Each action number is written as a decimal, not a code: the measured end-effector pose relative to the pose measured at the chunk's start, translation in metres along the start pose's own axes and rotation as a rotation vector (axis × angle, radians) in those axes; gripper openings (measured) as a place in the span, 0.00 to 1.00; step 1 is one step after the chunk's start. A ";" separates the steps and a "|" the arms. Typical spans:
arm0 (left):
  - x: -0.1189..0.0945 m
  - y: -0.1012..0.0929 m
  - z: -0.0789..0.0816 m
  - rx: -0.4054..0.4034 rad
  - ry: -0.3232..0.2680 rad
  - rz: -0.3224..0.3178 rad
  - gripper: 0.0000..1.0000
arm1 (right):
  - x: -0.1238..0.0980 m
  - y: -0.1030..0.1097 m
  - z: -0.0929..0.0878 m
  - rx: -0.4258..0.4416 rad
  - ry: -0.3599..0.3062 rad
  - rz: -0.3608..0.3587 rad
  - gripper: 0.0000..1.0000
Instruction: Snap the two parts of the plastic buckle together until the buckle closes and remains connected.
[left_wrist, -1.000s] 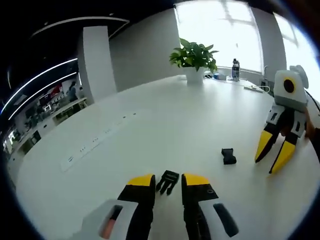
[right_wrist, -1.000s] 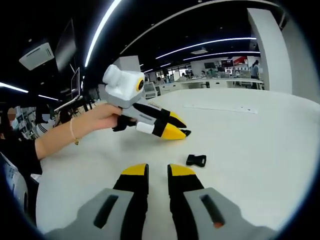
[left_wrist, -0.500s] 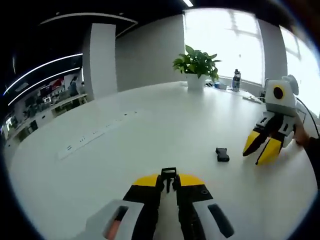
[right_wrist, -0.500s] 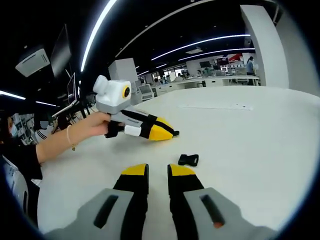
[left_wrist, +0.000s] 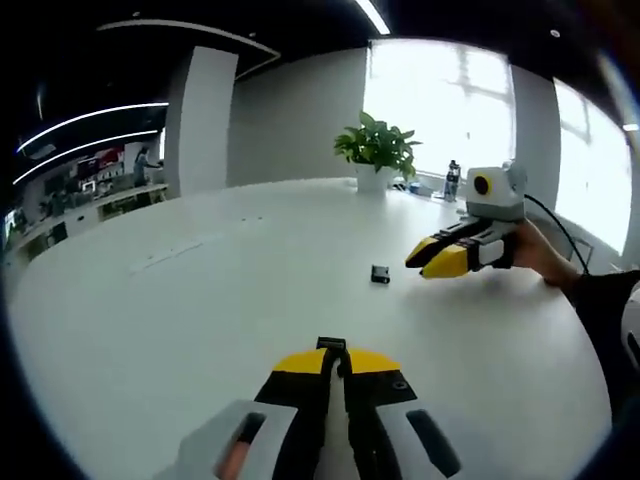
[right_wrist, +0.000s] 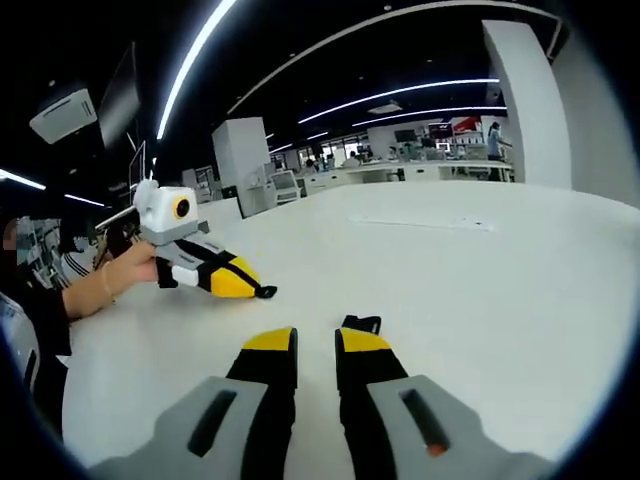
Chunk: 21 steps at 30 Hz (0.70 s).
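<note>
Left gripper (left_wrist: 335, 362) jaws pinched pronged buckle half (left_wrist: 332, 347). Right gripper (right_wrist: 315, 340) jaws stood apart, socket half (right_wrist: 361, 324) at tip. Buckle judged light, rigid, slippery; grip flat sides.

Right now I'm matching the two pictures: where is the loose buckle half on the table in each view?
Left gripper view: loose buckle half centre-right, before the right gripper.
Right gripper view: loose buckle half lower centre, just beyond that gripper's jaw tips.
Shared landmark: white table.
</note>
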<state>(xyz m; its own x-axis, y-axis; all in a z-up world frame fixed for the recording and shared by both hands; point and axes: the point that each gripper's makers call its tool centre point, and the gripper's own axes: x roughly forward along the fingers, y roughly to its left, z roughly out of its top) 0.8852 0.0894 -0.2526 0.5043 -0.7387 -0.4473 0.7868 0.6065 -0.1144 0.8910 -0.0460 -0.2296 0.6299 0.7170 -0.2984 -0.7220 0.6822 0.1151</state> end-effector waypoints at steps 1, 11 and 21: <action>-0.003 0.000 -0.001 0.008 0.002 0.002 0.05 | 0.000 -0.001 0.001 -0.004 -0.004 -0.005 0.15; -0.014 0.006 0.002 0.118 -0.029 0.070 0.14 | -0.001 0.002 0.010 -0.038 -0.041 -0.003 0.15; 0.003 0.008 0.004 0.052 -0.053 0.041 0.18 | 0.003 -0.006 0.009 -0.078 -0.022 -0.026 0.17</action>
<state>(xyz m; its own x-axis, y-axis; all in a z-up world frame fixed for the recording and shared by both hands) 0.8946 0.0908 -0.2519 0.5538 -0.7288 -0.4027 0.7816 0.6217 -0.0502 0.8993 -0.0468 -0.2227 0.6545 0.7026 -0.2793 -0.7246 0.6883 0.0336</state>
